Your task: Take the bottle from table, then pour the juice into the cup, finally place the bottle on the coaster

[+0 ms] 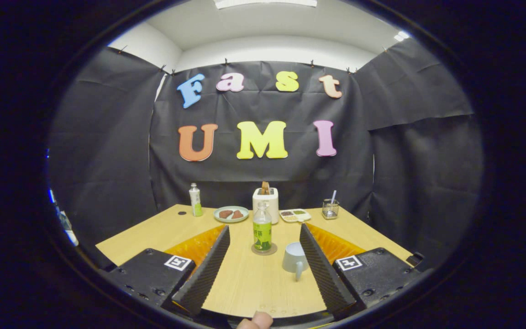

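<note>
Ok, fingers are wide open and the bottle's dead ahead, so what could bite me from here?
1. The cup stands close beside the bottle, near one finger; closing the open gripper may knock it.
2. The bottle looks tall and narrow on its coaster, so an off-centre push could tip it.
3. The bottle appears to be uncapped, so a tilted lift might spill.

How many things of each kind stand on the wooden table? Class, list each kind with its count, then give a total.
Bottles: 2, the clear green-labelled bottle on the round coaster, ahead of the open gripper, and the white bottle
Coasters: 1
Cups: 1, grey mug
Plates: 1
Toasters: 1
Trays: 1
Wire holders: 1
Total: 8
</note>
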A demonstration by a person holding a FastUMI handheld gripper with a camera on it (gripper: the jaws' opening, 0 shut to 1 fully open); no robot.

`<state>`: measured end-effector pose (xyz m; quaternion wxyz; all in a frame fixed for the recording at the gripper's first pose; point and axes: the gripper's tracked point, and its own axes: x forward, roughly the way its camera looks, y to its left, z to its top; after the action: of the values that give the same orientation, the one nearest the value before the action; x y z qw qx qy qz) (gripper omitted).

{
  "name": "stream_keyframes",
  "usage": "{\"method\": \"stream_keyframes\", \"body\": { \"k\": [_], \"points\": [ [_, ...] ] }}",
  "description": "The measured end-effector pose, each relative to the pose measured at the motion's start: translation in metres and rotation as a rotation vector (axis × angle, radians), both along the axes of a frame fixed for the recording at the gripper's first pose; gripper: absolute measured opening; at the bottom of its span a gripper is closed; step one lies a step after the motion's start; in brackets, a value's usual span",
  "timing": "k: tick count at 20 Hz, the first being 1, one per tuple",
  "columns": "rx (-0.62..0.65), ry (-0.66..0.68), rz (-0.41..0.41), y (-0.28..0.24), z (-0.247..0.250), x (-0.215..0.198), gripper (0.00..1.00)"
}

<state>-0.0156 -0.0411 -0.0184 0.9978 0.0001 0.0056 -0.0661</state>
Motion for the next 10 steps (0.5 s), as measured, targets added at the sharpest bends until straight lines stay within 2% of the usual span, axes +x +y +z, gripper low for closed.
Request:
{"method": "stream_keyframes", "body": {
  "k": [4, 10],
  "points": [
    [0.02, -0.053, -0.011, -0.0011, 0.0088, -0.013, 0.99],
    [0.02, -0.037, -0.027, -0.0006, -0.0002, -0.0096, 0.99]
  ]
}}
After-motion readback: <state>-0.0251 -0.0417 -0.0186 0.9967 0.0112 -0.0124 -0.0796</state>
